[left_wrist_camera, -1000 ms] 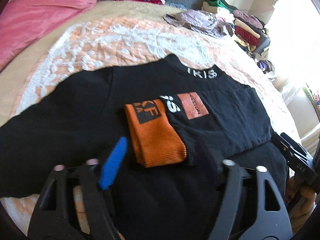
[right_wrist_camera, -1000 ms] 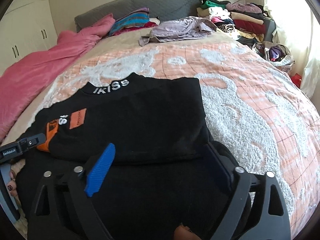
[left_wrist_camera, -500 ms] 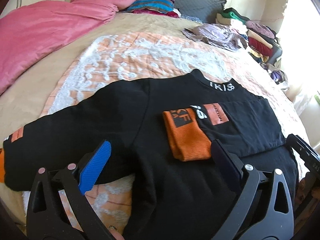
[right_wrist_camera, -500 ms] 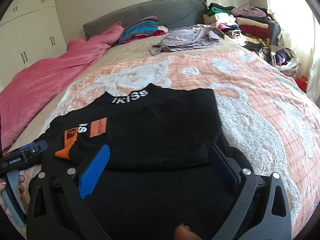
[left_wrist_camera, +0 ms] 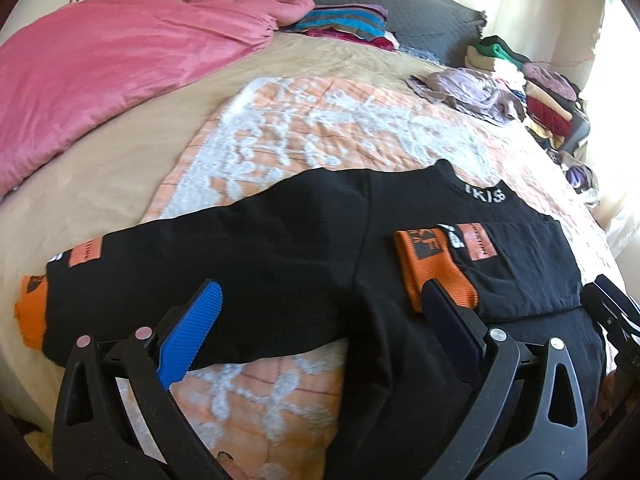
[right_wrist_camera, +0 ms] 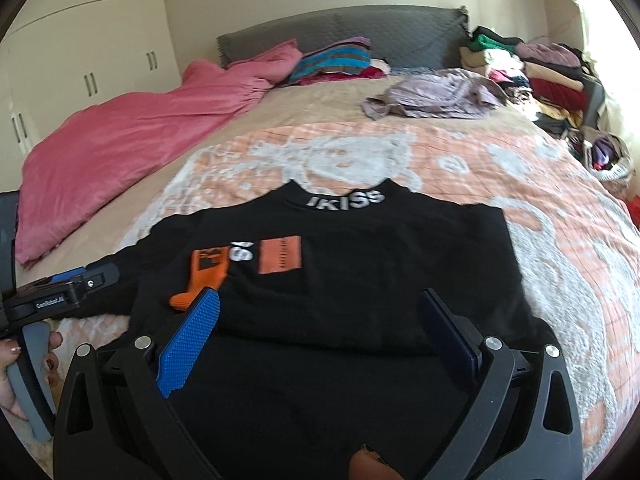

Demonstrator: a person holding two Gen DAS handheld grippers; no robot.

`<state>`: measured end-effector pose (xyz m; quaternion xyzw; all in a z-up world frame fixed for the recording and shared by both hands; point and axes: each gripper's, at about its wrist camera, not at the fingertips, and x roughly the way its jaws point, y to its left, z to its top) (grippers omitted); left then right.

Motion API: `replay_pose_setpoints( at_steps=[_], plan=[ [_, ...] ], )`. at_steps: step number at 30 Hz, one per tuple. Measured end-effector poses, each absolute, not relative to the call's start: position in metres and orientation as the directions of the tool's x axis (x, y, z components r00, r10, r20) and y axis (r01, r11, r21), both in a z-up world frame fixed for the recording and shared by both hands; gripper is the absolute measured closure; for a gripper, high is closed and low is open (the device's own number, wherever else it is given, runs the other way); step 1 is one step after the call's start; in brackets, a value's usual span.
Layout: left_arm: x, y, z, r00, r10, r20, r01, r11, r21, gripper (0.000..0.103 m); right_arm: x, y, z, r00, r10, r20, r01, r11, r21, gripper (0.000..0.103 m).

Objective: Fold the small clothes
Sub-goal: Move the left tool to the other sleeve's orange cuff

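Across frame centre on the bed (left_wrist_camera: pixel 132 184): black sweater (left_wrist_camera: pixel 304 248), one sleeve folded in. Left gripper (left_wrist_camera: pixel 320 304) just spread wide, nothing between; right gripper (right_wrist_camera: pixel 320 312) gaping, empty.

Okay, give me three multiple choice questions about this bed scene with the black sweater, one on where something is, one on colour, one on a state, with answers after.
1. Where does the folded-in sleeve of the black sweater lie?
A. across the sweater's body
B. hanging off the bed
C. under the pink blanket

2. What colour is the cuff on that sleeve?
A. green
B. orange
C. white

3. How does the other sleeve lie?
A. rolled into a ball
B. tucked under the collar
C. stretched out flat on the bed

Answers:
1 A, the sleeve rests on the sweater's body below the lettered collar.
2 B, the ribbed cuff is orange in both wrist views.
3 C, it reaches out sideways over the bedspread, not yet folded in.
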<state>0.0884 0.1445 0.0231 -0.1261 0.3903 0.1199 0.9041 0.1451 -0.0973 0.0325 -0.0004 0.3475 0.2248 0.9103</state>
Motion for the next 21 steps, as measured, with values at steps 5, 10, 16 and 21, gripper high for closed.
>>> replay_pose_setpoints(
  at_steps=[5,10,16,21],
  plan=[
    [0.079,0.158,0.026,0.662,0.150,-0.735,-0.351,0.928,-0.126,0.010,0.142,-0.074,0.036,0.638,0.444,-0.629,-0.458,0.876,0.154,0.005],
    [0.068,0.175,0.029,0.653,0.182,-0.735,-0.399,0.908,-0.130,0.010,0.138,-0.049,0.038,0.615,0.477,-0.628,-0.510,0.848,0.145,0.005],
    [0.056,0.199,0.031,0.634,0.215,-0.743,-0.463,0.875,-0.142,0.010,0.131,-0.019,0.037,0.581,0.511,-0.633,-0.563,0.814,0.140,0.005],
    [0.041,0.224,0.031,0.619,0.227,-0.752,-0.523,0.833,-0.179,0.010,0.125,-0.003,0.040,0.562,0.538,-0.628,-0.596,0.790,0.144,0.005]
  ],
)
